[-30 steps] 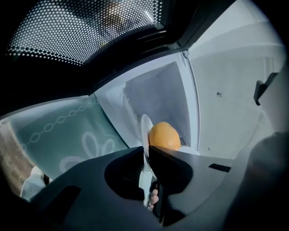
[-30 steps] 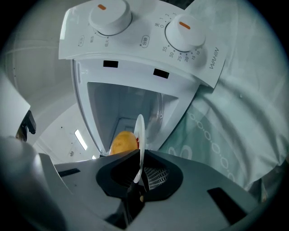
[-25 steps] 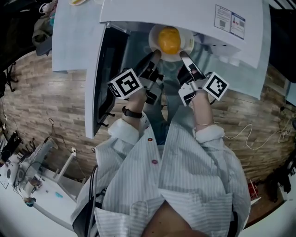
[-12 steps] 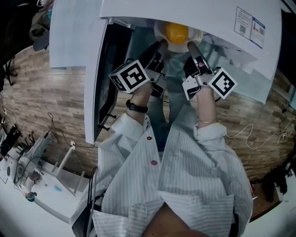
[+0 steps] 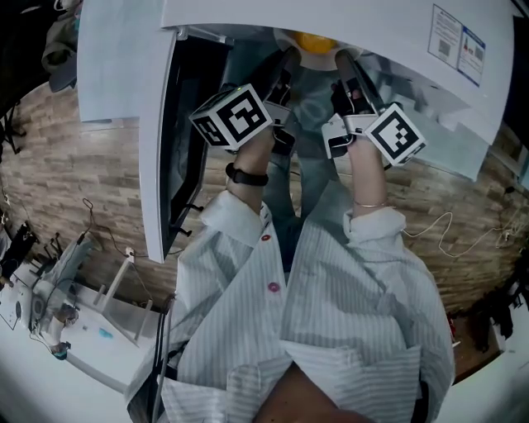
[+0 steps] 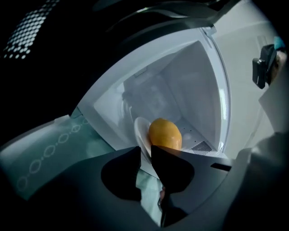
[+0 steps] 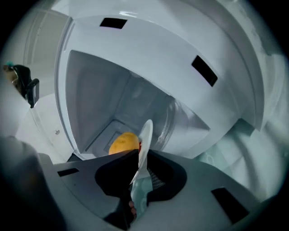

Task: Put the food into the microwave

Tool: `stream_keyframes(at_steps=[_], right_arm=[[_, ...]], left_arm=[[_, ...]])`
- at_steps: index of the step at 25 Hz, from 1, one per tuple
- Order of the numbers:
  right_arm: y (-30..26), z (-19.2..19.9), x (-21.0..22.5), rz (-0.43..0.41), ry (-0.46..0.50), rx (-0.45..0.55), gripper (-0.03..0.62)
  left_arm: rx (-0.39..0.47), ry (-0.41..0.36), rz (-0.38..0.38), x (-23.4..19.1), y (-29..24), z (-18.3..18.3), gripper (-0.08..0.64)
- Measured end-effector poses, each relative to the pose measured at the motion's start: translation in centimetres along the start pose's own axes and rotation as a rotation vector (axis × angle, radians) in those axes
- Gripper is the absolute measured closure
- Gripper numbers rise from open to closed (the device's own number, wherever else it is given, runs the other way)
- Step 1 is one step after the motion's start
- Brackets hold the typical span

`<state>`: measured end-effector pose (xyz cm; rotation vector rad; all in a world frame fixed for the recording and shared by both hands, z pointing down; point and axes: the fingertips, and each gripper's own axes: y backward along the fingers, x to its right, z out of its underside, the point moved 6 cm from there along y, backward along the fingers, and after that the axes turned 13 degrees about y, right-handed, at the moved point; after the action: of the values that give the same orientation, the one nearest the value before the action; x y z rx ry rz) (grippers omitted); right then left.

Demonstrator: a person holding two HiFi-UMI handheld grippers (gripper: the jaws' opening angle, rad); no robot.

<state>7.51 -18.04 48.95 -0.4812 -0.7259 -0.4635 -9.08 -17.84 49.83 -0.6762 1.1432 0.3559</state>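
A yellow-orange round food [image 6: 165, 134] lies on a white plate [image 6: 141, 131] just inside the open microwave [image 6: 189, 90]. My left gripper [image 6: 144, 151] has the plate's rim between its jaws, which are opening and stand slightly apart from it. My right gripper [image 7: 141, 155] pinches the opposite rim of the plate [image 7: 145, 135], with the food [image 7: 123, 142] beyond it; its jaws are starting to open too. In the head view both grippers, left [image 5: 287, 62] and right [image 5: 345, 64], reach under the microwave's white top [image 5: 331, 21]. Only a sliver of the food [image 5: 314, 40] shows there.
The microwave door [image 5: 157, 149] hangs open at the left, close beside my left arm. A glass turntable [image 7: 174, 119] lies on the cavity floor. White equipment [image 5: 66, 314] stands on the wooden floor at lower left, and cables [image 5: 446, 231] trail at right.
Both grippers have carried the plate forward under the microwave's top. The food, fully visible before, is now mostly hidden in the head view.
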Motion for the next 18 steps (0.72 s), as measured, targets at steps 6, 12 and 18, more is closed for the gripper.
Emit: stream_keyframes(at_steps=[6, 12, 18], right_arm=[[-0.5, -0.3, 0.3, 0.085, 0.167, -0.031, 0.497], [-1.4, -1.1, -0.1, 0.119, 0.357, -0.018, 0.485], [-2.4, -1.4, -0.6, 0.162, 0.49, -0.04, 0.465]], left_arm=[[0.0, -0.117, -0.032, 0.9, -1.0, -0.8, 0.494], [0.009, -0.175, -0.066, 0.7, -1.7, -0.9, 0.482], [0.046, -0.234, -0.081, 1.0, -1.9, -1.4, 0.474]])
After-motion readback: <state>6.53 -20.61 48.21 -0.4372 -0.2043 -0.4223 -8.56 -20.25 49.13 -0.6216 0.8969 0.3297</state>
